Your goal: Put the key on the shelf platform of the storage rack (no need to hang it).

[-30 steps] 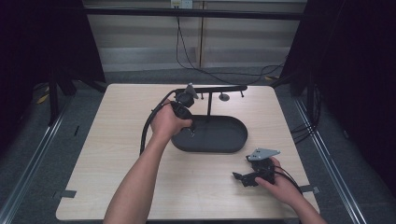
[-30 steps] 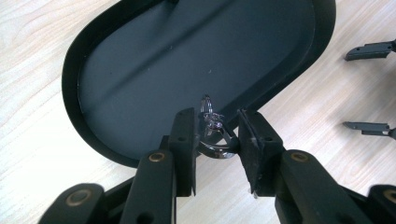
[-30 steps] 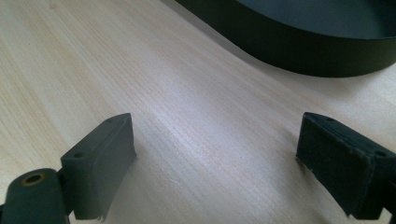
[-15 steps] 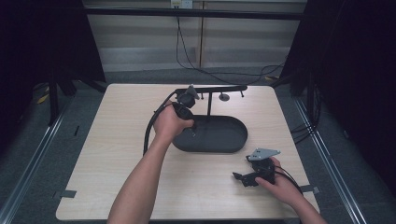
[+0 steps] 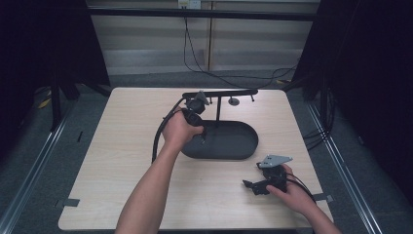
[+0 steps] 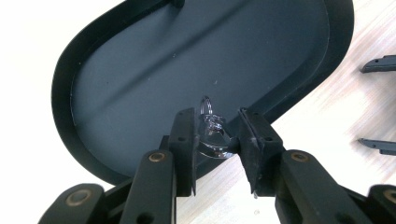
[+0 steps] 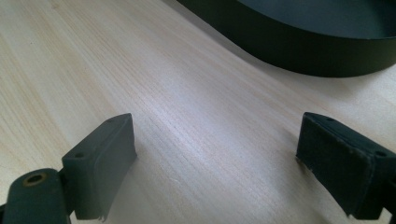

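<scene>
A light wooden table [image 5: 122, 161] stands on grey floor [image 5: 34, 161]. Black curtains [image 5: 44, 44] hang at both sides. Cables [image 5: 204, 58] trail down the pale panelled back wall [image 5: 146, 39].

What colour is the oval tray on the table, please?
Black tray, matte dark inside; clearest in the left gripper view.

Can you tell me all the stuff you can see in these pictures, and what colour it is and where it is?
table: one, pale wood, under everything.
tray: one, black, oval, mid-table.
stand: one, black post with a top bar, at the tray's far edge.
ring: one, shiny and clear-looking, pinched in the left gripper's jaws above the tray.
cables: a few, black, on the floor behind the table.
left gripper: one, black, held over the tray's left end.
right gripper: one, black with a grey plate, jaws wide apart, low at the table's near right.
</scene>
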`<state>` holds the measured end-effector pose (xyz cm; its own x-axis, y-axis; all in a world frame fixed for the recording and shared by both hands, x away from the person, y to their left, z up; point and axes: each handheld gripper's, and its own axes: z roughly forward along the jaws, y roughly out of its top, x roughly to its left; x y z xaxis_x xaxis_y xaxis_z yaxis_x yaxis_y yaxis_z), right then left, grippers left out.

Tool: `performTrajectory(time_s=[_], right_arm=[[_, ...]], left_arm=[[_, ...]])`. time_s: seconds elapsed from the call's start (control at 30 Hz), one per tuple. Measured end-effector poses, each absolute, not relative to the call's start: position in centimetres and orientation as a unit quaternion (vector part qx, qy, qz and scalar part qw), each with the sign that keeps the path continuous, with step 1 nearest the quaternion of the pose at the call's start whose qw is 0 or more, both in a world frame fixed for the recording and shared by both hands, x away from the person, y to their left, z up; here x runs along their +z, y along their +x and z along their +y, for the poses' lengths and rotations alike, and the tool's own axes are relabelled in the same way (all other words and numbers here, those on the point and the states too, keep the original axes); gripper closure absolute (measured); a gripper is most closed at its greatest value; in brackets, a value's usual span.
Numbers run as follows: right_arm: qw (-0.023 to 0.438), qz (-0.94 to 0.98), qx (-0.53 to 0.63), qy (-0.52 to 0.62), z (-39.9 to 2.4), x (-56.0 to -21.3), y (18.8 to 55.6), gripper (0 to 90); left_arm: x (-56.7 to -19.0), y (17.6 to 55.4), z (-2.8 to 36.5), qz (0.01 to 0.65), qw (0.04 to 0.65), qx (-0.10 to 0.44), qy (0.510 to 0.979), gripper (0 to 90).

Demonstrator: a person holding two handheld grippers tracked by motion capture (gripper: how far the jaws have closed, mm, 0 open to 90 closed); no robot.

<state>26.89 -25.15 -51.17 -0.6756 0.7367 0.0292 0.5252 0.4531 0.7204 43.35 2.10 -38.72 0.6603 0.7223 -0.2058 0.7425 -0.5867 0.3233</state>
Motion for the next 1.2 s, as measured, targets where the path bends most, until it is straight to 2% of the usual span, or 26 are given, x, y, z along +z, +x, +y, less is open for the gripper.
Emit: performTrajectory(time_s=[1.2], right_arm=[[0.145,0.84,0.364,0.375,-25.2,-51.2,26.9,11.0]], left_arm=[[-41.9,43.4,1.7,0.423,0.194,-0.013,0.885,67.9]])
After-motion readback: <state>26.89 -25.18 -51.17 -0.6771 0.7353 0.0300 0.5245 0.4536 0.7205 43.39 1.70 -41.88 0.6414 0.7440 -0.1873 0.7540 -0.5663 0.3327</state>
